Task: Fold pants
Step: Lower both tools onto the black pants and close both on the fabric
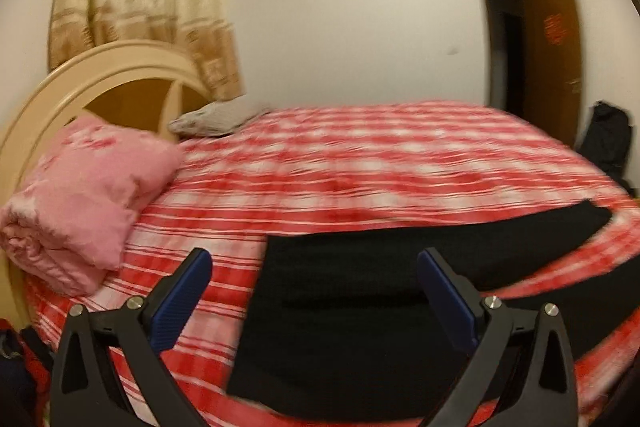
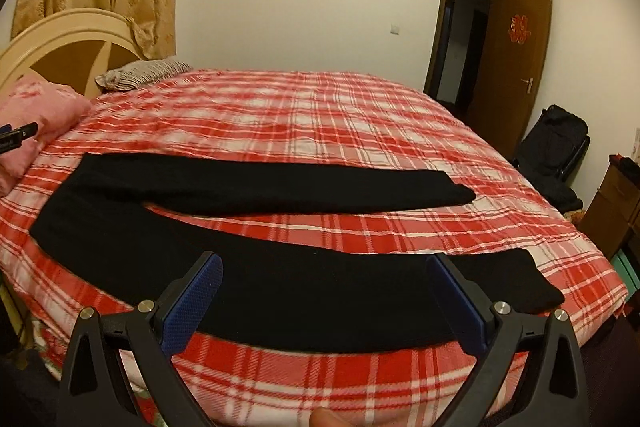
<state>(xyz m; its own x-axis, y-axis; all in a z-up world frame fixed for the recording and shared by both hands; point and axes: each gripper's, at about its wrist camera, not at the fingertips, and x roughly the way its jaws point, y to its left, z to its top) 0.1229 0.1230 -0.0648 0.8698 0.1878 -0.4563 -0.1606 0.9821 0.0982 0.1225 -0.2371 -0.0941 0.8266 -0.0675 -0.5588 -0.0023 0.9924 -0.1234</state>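
Black pants (image 2: 256,267) lie flat on the red plaid bed (image 2: 320,115), waist at the left, both legs spread apart and running to the right. My right gripper (image 2: 324,267) is open and empty, hovering over the near leg close to the bed's front edge. In the left wrist view the pants' waist end (image 1: 360,307) lies just ahead. My left gripper (image 1: 314,263) is open and empty above the waist's left edge. Its tip also shows at the far left of the right wrist view (image 2: 18,135).
A folded pink quilt (image 1: 84,195) and a grey striped pillow (image 2: 140,73) lie at the headboard (image 1: 100,75) end. An open brown door (image 2: 508,67) and a black bag on a chair (image 2: 556,147) stand at the right. A brown cabinet (image 2: 616,203) is at the far right.
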